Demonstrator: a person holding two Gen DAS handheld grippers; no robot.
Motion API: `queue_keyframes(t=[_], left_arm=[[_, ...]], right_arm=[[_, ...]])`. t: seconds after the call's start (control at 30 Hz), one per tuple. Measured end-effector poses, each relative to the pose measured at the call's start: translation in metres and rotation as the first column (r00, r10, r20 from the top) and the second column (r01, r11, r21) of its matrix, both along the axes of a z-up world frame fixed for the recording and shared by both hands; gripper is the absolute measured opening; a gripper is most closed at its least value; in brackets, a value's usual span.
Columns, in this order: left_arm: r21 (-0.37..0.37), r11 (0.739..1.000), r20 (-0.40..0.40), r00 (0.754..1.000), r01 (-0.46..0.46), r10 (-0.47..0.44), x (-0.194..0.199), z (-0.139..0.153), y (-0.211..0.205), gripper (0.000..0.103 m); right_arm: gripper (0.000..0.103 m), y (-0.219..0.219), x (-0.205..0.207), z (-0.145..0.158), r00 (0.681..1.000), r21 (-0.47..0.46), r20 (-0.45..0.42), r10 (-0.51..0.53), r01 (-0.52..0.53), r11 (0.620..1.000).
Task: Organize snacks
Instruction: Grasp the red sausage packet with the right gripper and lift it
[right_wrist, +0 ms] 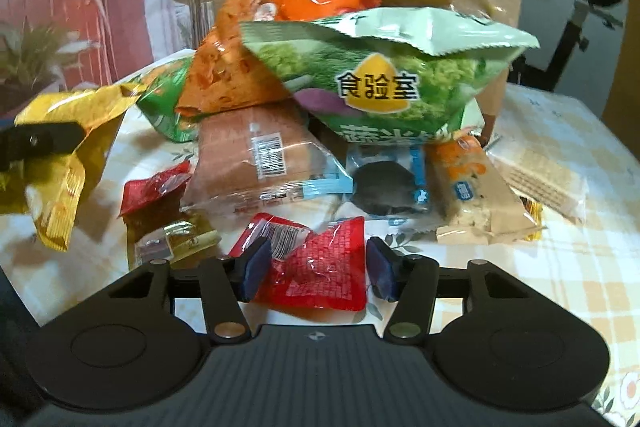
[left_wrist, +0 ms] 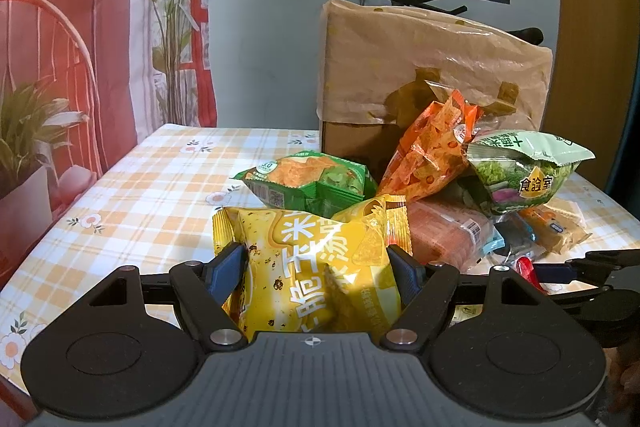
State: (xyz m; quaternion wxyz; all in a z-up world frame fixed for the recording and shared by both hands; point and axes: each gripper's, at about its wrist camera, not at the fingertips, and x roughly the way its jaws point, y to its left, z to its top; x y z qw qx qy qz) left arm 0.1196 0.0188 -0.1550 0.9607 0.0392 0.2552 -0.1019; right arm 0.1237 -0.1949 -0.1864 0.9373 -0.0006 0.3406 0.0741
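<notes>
A checked yellow tablecloth (left_wrist: pixel 132 195) covers the table. In the left wrist view the left gripper (left_wrist: pixel 316 267) clamps a puffy yellow foil snack bag (left_wrist: pixel 316 267) near the front edge. The right wrist view alone shows the right gripper (right_wrist: pixel 316 267), half closed, flanking a small red plastic packet (right_wrist: pixel 320 275); whether its pads (right_wrist: pixel 254 269) press it, I cannot tell. Best to squeeze its middle gently.

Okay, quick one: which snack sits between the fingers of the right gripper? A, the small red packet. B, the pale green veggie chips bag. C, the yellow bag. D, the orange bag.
A: the right gripper has the small red packet lying between its blue pads.
</notes>
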Motion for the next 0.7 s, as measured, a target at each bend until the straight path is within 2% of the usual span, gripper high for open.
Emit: queue_keyframes(t=[0.07,0.13,0.23,0.5,0.7], left_arm=[[0.001,1.000,0.003,1.000,0.000,0.000,0.000,0.000,0.000,0.078],[0.001,1.000,0.005,1.000,-0.002,0.002,-0.001,0.001,0.001,0.078],[0.000,1.000,0.009,1.000,-0.004,0.004,-0.002,0.001,0.000,0.078],[0.002,1.000,0.028,1.000,-0.007,0.007,-0.007,0.005,0.000,0.078],[0.000,1.000,0.047,0.999,-0.011,0.011,-0.010,0.012,0.000,0.078]], right_arm=[[0.055,0.001,0.000,-0.002,1.000,-0.010,0.010,0.008,-0.008,1.000],[0.045,0.000,-0.002,-0.001,1.000,-0.010,0.015,0.009,-0.009,1.000],[0.042,-0.003,-0.003,0.001,1.000,0.010,0.015,0.012,-0.012,1.000],[0.041,-0.007,-0.017,0.021,0.993,0.022,0.115,0.022,-0.025,0.999],[0.041,-0.010,-0.024,0.032,0.988,0.047,0.155,0.024,-0.031,0.998]])
